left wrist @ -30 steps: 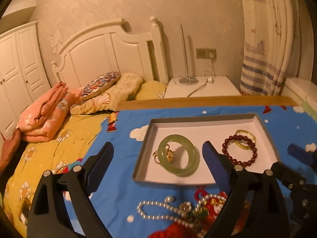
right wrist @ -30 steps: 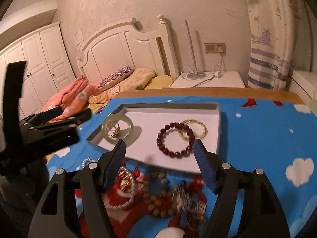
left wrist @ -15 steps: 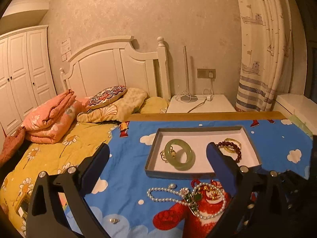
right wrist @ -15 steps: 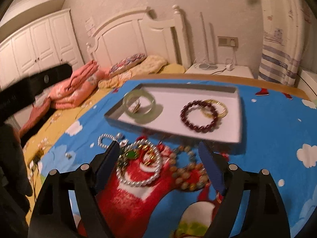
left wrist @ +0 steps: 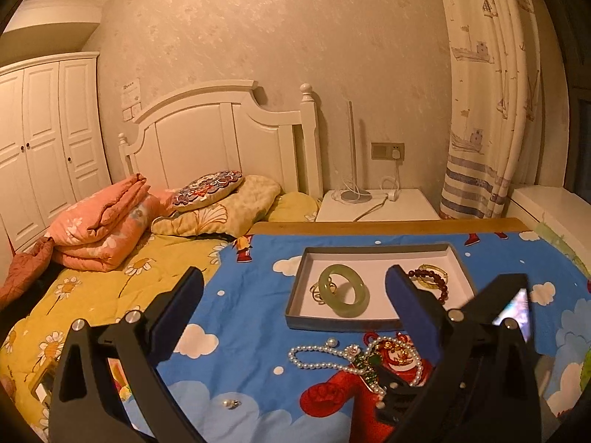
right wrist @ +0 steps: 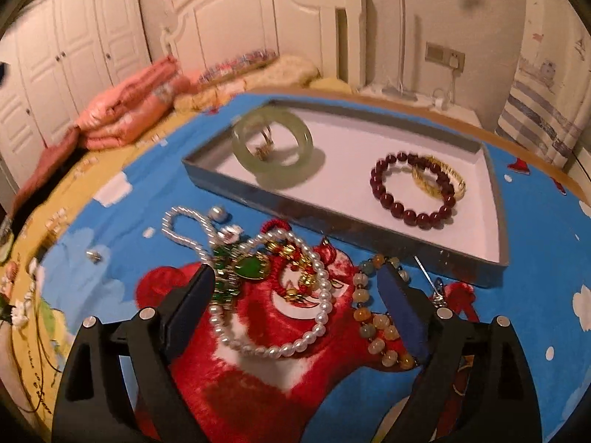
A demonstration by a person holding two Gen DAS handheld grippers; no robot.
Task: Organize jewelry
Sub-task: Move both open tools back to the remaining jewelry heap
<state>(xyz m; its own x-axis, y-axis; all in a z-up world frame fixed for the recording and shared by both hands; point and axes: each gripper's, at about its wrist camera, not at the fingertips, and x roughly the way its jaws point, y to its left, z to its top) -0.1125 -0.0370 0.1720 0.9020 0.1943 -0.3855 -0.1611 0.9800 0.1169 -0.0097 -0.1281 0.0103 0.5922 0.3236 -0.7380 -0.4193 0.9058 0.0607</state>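
A jade bangle [right wrist: 272, 151], dark red bead bracelet [right wrist: 413, 188] and gold bangle [right wrist: 439, 179] lie in the grey tray [right wrist: 369, 227]; a pearl necklace [right wrist: 273, 295] sprawls just before it.

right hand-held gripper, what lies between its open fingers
In the right wrist view, the right hand-held gripper straddles a pearl bracelet and a green pendant on the blue cloth.

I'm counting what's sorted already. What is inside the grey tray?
The grey tray holds a green jade bangle around small gold rings, plus a dark red bead bracelet overlapping a gold bangle, partly covering it.
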